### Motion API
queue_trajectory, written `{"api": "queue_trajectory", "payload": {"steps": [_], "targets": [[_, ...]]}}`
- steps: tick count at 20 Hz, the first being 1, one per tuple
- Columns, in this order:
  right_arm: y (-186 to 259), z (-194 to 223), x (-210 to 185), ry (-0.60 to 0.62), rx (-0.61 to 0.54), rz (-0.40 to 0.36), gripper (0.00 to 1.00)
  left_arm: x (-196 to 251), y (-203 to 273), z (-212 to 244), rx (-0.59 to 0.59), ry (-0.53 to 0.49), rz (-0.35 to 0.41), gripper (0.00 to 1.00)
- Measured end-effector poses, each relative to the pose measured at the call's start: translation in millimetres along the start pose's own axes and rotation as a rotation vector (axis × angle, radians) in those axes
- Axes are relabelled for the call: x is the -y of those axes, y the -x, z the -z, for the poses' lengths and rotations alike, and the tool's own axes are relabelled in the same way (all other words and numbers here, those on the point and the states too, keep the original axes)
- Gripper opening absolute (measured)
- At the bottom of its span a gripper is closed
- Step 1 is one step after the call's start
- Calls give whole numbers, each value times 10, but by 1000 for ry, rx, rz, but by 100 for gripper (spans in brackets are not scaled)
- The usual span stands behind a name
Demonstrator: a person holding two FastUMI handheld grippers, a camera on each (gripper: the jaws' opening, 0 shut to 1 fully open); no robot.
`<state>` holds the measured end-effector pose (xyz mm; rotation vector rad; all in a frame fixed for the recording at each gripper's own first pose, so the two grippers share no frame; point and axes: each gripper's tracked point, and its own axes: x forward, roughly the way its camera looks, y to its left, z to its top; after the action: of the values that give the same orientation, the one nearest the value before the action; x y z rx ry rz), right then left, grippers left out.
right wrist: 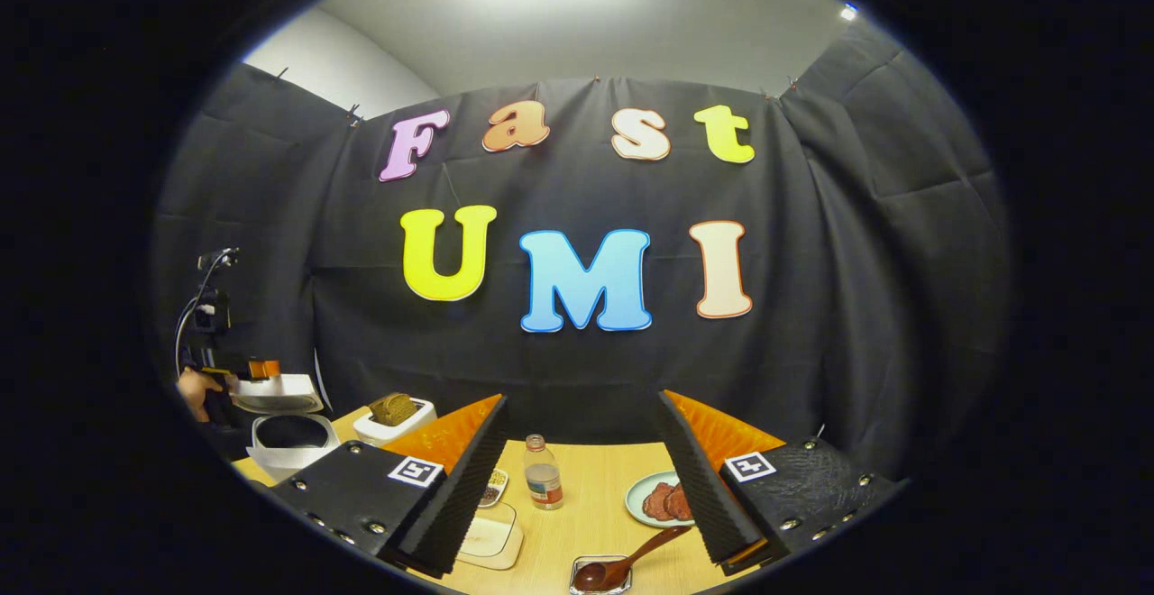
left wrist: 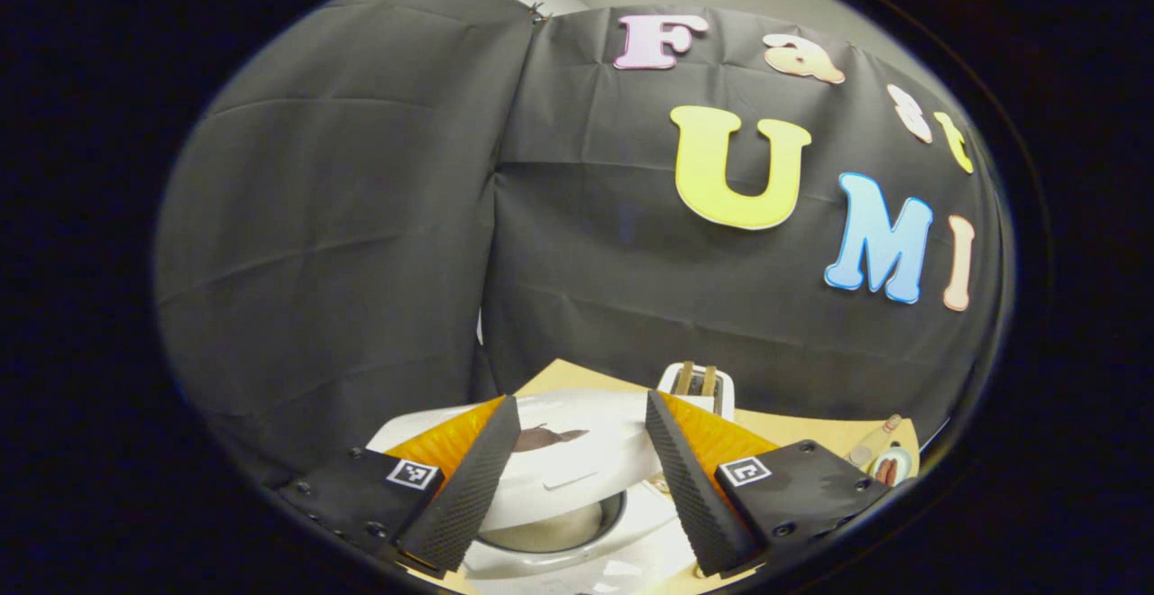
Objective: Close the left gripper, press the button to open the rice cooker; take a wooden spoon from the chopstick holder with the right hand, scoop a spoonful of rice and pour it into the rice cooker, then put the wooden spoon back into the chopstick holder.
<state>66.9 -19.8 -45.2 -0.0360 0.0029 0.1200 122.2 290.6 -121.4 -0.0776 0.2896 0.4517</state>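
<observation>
Hovering open-jawed, left gripper [left wrist: 572, 478] over open rice cooker [left wrist: 559, 496]

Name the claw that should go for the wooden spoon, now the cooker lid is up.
Right. The wooden spoon lies on the table just ahead of the open right claw. The left claw, also open, hangs over the opened rice cooker, away from the spoon.
</observation>
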Motion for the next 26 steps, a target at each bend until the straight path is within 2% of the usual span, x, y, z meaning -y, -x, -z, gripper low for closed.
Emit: {"api": "queue_trajectory", "payload": {"steps": [1,2,5,10,13,19,20,21,22,23,24,26], "targets": [[7,11,10,1,-3,2,94,35,12,87,-11,4,9,97],[19,4,21,4,-4,2,98,45,28,139,-23,11,16,97],[43,12,40,9,-8,5,98,95,67,326,-49,12,17,96],[72,47,37,-1,-27,6,98,116,109,532,-91,-36,-15,96],[89,72,41,2,-35,4,98,115,143,650,-115,-47,-41,100],[147,123,112,-1,-51,19,98,103,184,876,-161,-47,-80,95],[161,131,134,-2,-51,26,98,114,181,917,-176,-43,-83,92],[169,135,152,-6,-51,28,98,127,185,991,-196,-43,-84,99],[179,140,163,-10,-54,30,98,133,181,1062,-221,-37,-84,99],[187,153,175,-12,-55,34,98,136,165,1138,-246,-22,-87,95],[191,153,202,-15,-57,38,98,131,150,1200,-270,-9,-91,96],[223,162,231,-19,-59,46,98,94,175,1195,-285,-53,-107,94]]}}
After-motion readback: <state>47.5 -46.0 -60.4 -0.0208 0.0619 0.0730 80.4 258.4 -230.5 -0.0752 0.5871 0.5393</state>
